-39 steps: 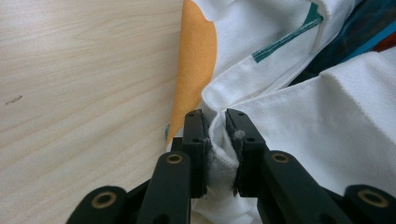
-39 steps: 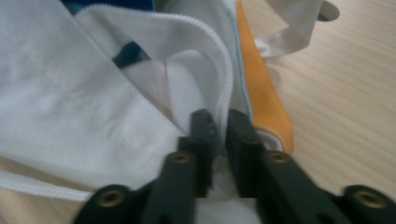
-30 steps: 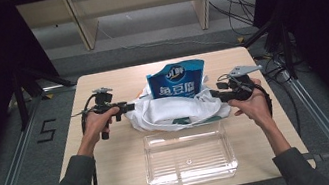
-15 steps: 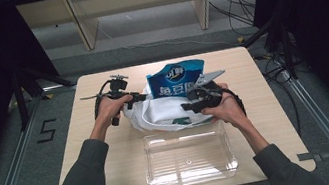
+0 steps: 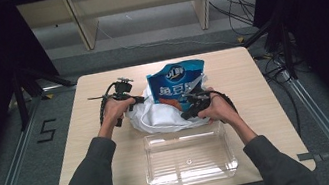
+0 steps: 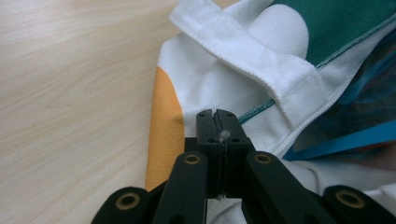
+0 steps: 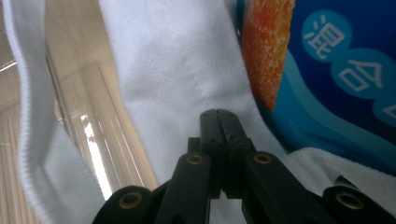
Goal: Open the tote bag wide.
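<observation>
A white cloth bag with orange and green patches lies in the middle of the table. A blue snack packet sticks up out of its far side. My left gripper is at the bag's left edge. Its jaws have just been closing and now pinch the white bag beside the orange patch, with a wisp of cloth between them. My right gripper is at the bag's right front. Its jaws have just been closing too and are shut on the white cloth beside the blue packet.
A clear plastic container stands in front of the bag, near the table's front edge, and its wall appears behind the cloth. The wooden table has bare wood left and right. Cables trail off beyond the right edge.
Both hands have moved inward to the bag, the right one furthest, from the table's right side. The jaws of both grippers have closed on the cloth.
</observation>
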Motion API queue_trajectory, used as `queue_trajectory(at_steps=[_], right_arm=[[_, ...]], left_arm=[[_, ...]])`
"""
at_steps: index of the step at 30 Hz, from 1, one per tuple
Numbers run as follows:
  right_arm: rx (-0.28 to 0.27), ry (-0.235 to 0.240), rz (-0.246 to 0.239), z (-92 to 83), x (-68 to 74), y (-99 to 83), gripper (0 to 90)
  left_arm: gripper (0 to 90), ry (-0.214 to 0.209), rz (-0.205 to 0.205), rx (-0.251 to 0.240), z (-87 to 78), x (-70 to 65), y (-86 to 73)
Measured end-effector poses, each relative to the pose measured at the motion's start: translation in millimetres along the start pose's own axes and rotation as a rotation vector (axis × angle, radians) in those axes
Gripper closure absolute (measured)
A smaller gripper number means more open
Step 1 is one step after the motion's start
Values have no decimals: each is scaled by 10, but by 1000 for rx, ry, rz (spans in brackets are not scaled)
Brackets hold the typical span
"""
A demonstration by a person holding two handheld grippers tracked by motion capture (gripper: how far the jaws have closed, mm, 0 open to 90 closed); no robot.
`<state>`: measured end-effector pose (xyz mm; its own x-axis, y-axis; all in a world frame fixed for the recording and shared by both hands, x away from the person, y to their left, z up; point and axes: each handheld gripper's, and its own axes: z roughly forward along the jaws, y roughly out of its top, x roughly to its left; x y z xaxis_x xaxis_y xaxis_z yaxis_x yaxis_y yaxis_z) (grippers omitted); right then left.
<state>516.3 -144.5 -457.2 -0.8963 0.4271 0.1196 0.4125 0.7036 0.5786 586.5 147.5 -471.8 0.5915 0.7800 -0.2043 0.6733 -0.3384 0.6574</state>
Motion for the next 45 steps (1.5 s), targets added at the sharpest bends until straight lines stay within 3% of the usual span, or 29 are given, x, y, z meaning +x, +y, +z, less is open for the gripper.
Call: queue_trajectory(at_steps=[4,5,6,7,8,10,14,17,19,23,25,27,29,31,32,33,34,37,39,42,45], right_arm=[[19,2,-1,31,1,7,900],[10,-10,18,8,23,5,898],[-19,-10,-8,-12,8,9,876],[-24,-23,17,-66,27,-2,850],[-54,-30,77,-129,82,-1,816],[-108,-28,56,-224,99,1,760],[-199,-75,57,-528,156,-54,717],[-229,-118,88,-744,157,-163,687],[-249,-173,94,-850,111,-272,682],[-267,-186,130,-969,41,-493,678],[-260,-181,151,-980,26,-559,676],[-281,-194,157,-989,11,-600,676],[-274,-200,154,-1010,-2,-621,676],[-276,-206,152,-1019,0,-633,676],[-272,-201,176,-1023,19,-640,676],[-275,-223,149,-1028,-12,-650,677],[-267,-229,152,-1026,-18,-658,676],[-230,-254,155,-1012,-56,-688,685],[-246,-275,171,-967,-86,-720,692],[-231,-291,196,-912,-142,-793,692],[-204,-285,221,-908,-155,-824,692]], left_arm=[[863,-5,8,-21,-59,-26,10],[817,-8,9,-31,-101,-27,14],[775,-21,7,-47,-158,-38,13],[735,-41,19,-55,-242,-48,11],[700,-43,24,-75,-315,-70,6],[595,-48,17,-123,-474,-108,-7],[532,-84,24,-200,-773,-213,-91],[504,-144,8,-186,-901,-288,-218],[497,-205,-6,-157,-920,-335,-333],[483,-313,-67,-125,-882,-368,-511],[477,-350,-91,-130,-858,-366,-548],[486,-347,-86,-123,-839,-377,-568],[591,-338,-60,-112,-806,-395,-594],[739,-296,-21,-121,-754,-432,-630],[801,-283,-15,-128,-725,-446,-647],[829,-264,-1,-126,-687,-458,-665],[847,-255,22,-134,-632,-473,-678],[861,-184,24,-121,-511,-491,-708],[863,-160,25,-113,-405,-493,-701],[863,-98,101,-62,-291,-521,-703],[863,-74,127,-62,-208,-563,-735]])
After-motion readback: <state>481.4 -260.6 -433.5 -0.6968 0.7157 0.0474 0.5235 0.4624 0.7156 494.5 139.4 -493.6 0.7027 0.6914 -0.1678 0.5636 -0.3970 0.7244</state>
